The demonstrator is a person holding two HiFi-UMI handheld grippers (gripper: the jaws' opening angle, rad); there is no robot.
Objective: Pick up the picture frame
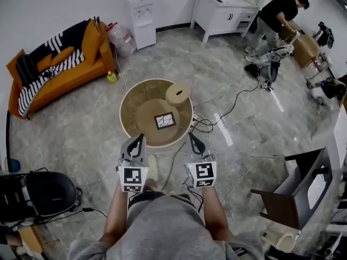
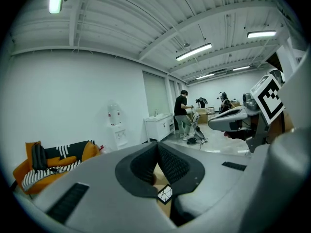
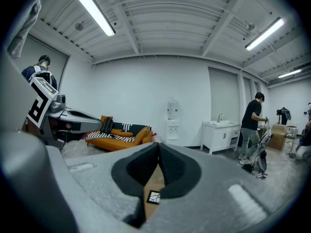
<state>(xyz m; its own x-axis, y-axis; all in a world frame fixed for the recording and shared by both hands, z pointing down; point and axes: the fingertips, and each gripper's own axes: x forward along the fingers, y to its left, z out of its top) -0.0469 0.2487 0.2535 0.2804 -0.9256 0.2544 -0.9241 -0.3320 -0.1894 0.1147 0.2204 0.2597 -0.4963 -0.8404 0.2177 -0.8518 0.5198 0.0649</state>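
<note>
A small black picture frame (image 1: 165, 121) with a white cracked pattern lies flat on a round wooden table (image 1: 135, 97), next to a round wooden disc (image 1: 178, 92). My left gripper (image 1: 141, 138) hovers at the table's near edge, left of the frame, jaws together and empty. Level with it, my right gripper (image 1: 192, 136) is at the near right edge, also shut and empty. In the left gripper view, the frame (image 2: 165, 194) peeks out below the closed left gripper (image 2: 156, 145). The right gripper view shows the frame (image 3: 154, 197) under the closed right gripper (image 3: 158, 145).
An orange sofa (image 1: 59, 64) stands at the far left, with a water dispenser (image 1: 142, 18) and a white cabinet (image 1: 222, 10) along the back wall. A person (image 1: 276, 18) bends over at the far right. Cables (image 1: 227, 112) trail right of the table. A black chair (image 1: 49, 194) sits near left.
</note>
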